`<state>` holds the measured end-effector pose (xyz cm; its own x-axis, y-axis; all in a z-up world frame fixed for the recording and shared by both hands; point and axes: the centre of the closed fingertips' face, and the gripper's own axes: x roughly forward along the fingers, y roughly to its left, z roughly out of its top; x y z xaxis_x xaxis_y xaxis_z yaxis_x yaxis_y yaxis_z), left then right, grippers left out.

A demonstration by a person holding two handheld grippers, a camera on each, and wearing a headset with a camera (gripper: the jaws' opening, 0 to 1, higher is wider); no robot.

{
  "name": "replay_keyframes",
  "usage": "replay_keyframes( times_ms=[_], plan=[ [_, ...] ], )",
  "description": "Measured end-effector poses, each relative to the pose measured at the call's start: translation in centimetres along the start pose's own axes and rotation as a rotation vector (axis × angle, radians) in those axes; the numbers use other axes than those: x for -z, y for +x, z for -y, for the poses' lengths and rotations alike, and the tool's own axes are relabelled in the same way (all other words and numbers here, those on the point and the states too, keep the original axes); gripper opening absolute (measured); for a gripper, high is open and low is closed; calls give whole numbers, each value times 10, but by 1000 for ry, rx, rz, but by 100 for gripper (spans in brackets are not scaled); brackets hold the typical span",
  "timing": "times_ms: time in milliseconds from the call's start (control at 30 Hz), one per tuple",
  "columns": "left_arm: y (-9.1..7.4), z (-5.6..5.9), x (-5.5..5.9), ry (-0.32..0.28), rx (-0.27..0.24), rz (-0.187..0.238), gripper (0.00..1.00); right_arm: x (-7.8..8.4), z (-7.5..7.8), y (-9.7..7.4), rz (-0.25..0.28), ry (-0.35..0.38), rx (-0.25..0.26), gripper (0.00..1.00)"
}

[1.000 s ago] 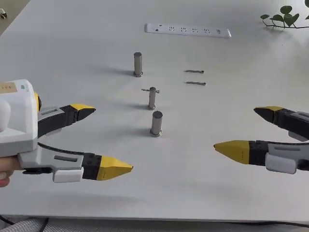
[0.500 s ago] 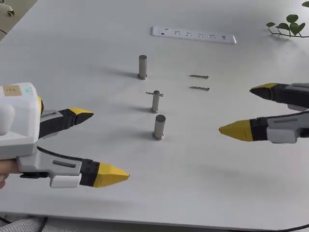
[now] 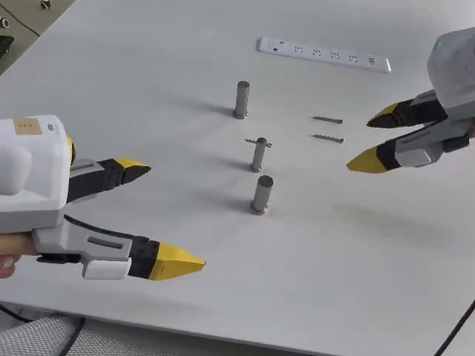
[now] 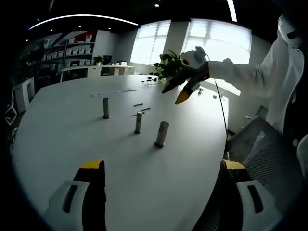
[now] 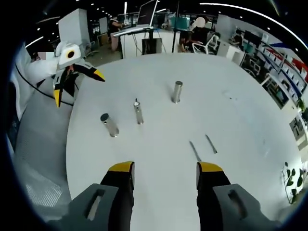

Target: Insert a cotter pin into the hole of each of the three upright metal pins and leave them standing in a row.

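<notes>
Left tool (image 3: 175, 215) and right tool (image 3: 359, 146): jaws apart, empty. Two loose cotter pins (image 3: 327, 119) lie right of the upright pins (image 3: 261, 194) (middle pin (image 3: 258, 154) fitted). Risk: a thin pin skids under a shallow pinch.

left gripper (image 3: 169, 215): held low and level, jaws spread wide, tips pointing toward the right one. right gripper (image 3: 365, 144): higher, tilted tips-down, jaws parted less, pointing back at the left. Well apart.

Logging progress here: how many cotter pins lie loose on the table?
2: the farther cotter pin and the nearer cotter pin, side by side near the open right gripper. A third cotter pin sits through the middle metal pin.
</notes>
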<state>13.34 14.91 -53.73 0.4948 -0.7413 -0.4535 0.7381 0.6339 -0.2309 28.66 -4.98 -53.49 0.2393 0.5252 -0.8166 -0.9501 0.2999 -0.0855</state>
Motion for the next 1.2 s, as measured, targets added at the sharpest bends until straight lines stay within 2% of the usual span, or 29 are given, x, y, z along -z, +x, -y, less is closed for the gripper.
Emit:
replay_keyframes(
  times_ms=[33, 167, 333, 533, 633, 767, 900, 1067, 1200],
  plan=[
    [0, 0, 0, 0, -1, 0, 99, 0, 9, 5, -12, -10, 2, 46],
    [0, -1, -1, 3, -5, 2, 99, -3, 17, 21, -44, -34, -17, 40],
    [0, -3, -4, 13, -15, 7, 99, -1, 25, 39, -92, -60, -21, 23],
    [0, -2, -7, 17, -14, 16, 99, 11, 34, 55, -174, -114, -34, 17],
    [1, -2, -6, 16, -15, 13, 99, 12, 40, 60, -187, -123, -34, 11],
    [2, -3, -5, 27, -28, 5, 99, 17, 45, 65, -220, -122, -44, 8],
    [1, -3, -8, 25, -30, 12, 99, 18, 49, 66, -244, -134, -52, 6],
    [1, -4, -10, 25, -33, 15, 99, 21, 45, 68, -275, -148, -80, 2],
    [1, -5, -10, 23, -37, 15, 99, 24, 43, 69, -300, -163, -83, 1]
  ],
)
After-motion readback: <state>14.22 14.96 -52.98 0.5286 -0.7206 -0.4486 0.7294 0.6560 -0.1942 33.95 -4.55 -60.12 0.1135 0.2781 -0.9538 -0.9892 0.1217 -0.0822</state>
